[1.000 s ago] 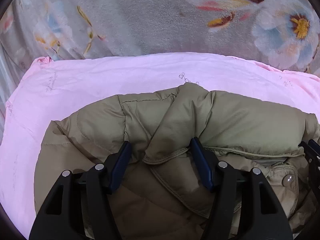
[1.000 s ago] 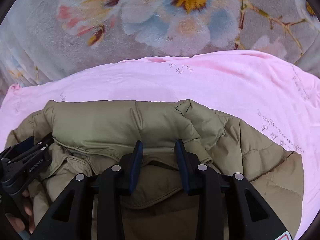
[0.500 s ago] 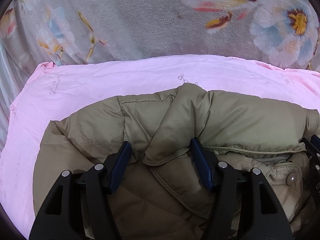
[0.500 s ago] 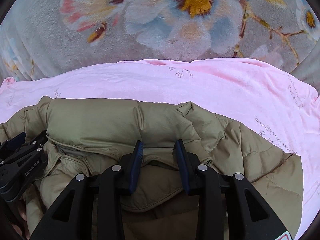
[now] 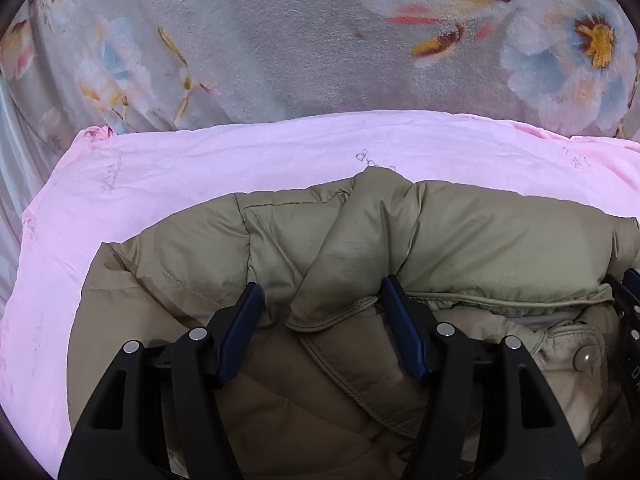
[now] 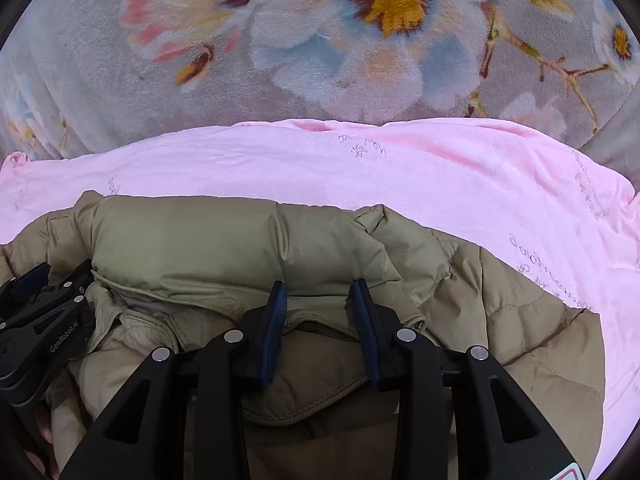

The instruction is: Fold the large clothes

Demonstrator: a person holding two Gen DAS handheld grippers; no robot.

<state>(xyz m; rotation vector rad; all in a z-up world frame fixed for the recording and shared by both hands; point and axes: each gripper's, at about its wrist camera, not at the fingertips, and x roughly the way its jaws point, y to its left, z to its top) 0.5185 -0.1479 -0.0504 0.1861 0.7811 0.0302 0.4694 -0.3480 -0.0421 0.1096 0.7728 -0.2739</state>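
Observation:
An olive-tan puffer jacket (image 5: 480, 240) lies bunched on a pink sheet (image 5: 200, 168); it also shows in the right wrist view (image 6: 192, 240). My left gripper (image 5: 322, 292) is open, its blue pads standing either side of a fold of the collar edge. My right gripper (image 6: 318, 290) is partly closed, with its pads pressing the jacket's padded collar edge between them. The left gripper's black body shows at the left edge of the right wrist view (image 6: 44, 320). The right gripper's body shows at the right edge of the left wrist view (image 5: 628, 300).
The pink sheet (image 6: 440, 176) lies over a grey floral blanket (image 5: 280, 40) that fills the far side of both views (image 6: 360, 40). A snap button (image 5: 584, 358) sits on the jacket's placket near my right gripper.
Both grippers have drawn back slightly with the jacket; more of the floral blanket shows. The jaw openings look unchanged.

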